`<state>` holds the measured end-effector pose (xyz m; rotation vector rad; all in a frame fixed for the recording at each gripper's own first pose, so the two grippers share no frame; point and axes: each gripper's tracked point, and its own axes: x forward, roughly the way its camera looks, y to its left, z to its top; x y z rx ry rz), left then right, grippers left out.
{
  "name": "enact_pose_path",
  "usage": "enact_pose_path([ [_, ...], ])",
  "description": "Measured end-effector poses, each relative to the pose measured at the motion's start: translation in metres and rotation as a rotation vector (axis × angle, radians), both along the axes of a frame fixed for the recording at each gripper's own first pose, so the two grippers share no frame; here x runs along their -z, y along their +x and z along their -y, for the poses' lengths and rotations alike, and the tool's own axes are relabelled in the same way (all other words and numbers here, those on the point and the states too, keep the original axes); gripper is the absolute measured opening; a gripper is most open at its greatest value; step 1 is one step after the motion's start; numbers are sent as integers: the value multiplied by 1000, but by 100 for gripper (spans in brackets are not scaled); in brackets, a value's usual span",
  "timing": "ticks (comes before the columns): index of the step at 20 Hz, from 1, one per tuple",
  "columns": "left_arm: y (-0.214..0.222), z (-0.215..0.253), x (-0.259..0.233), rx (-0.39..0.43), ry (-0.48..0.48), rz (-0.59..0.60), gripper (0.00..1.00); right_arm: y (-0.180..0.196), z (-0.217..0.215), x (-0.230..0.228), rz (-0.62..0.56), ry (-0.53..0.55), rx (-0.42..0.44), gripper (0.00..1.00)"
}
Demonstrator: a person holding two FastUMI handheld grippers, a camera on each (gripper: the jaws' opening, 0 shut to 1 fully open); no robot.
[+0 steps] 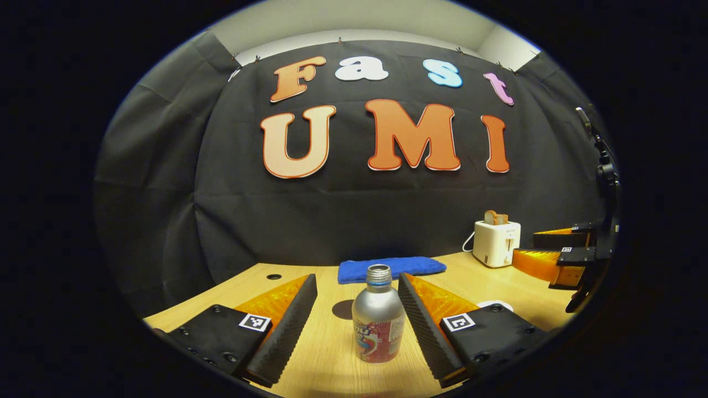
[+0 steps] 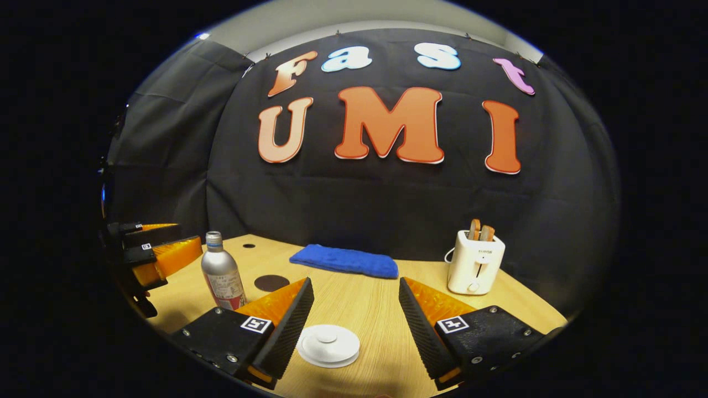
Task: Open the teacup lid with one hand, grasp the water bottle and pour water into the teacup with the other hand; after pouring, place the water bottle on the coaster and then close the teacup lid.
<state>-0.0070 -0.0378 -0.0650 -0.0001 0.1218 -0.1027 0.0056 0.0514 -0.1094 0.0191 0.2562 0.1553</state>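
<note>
- silver metal bottle (image 1: 378, 320) stands upright on the wooden table (image 1: 498, 284), uncapped as far as i can tell, between the spread fingers of the left gripper (image 1: 357, 315); neither finger touches it.
- in the right gripper view the same bottle (image 2: 222, 272) stands left of centre, with the dark round coaster (image 2: 271, 282) just beside it on the table.
- the white lid (image 2: 328, 345) lies low between the fingers of the right gripper (image 2: 355, 318), which are wide apart and not on it. it appears to sit on the teacup, but the cup's body is hidden below, so i can't say for sure.
- nothing is lifted yet: the lid looks still in place and the bottle ungrasped.
- risk: the bottle is tall and narrow, so one finger reaching it before the other could push it over, and an open neck would spill.
- risk: the lid is flat with a small knob; a pinch on its rim could slip or drag the cup.
- risk: the blue cloth (image 2: 345, 260) and toaster (image 2: 475, 262) stand farther back, clear of both grippers, so they matter little.
</note>
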Motion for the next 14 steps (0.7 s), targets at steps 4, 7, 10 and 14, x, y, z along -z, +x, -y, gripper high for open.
enact_pose_path([
  [4,1,4,14,8,-10,-38,94,0,-12,25,-57,-29,-37,92],
  [7,1,6,24,12,0,-58,97,0,-20,41,-81,-54,-63,92],
  [10,1,8,35,18,6,-81,97,-3,-26,52,-113,-64,-87,86],
  [14,2,10,50,21,7,-113,97,-3,-33,67,-144,-89,-114,74],
])
